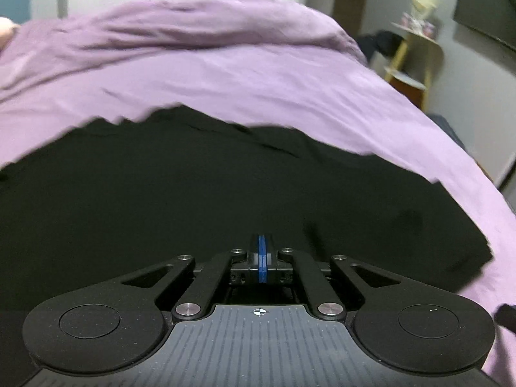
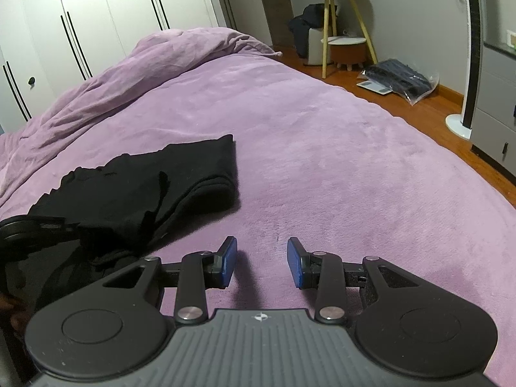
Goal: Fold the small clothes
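A black garment lies spread on the purple bed cover and fills the lower half of the left wrist view. My left gripper is shut, its blue pads pressed together, low over the garment; whether cloth is pinched between them I cannot tell. In the right wrist view the same garment lies folded in layers at the left. My right gripper is open and empty over bare bed cover, to the right of the garment. The left gripper shows dimly at the garment's near left edge.
A crumpled purple duvet is heaped at the far side of the bed. White wardrobes stand behind. A wooden side table, a stool, a bagged dark item and a fan base are on the wooden floor at right.
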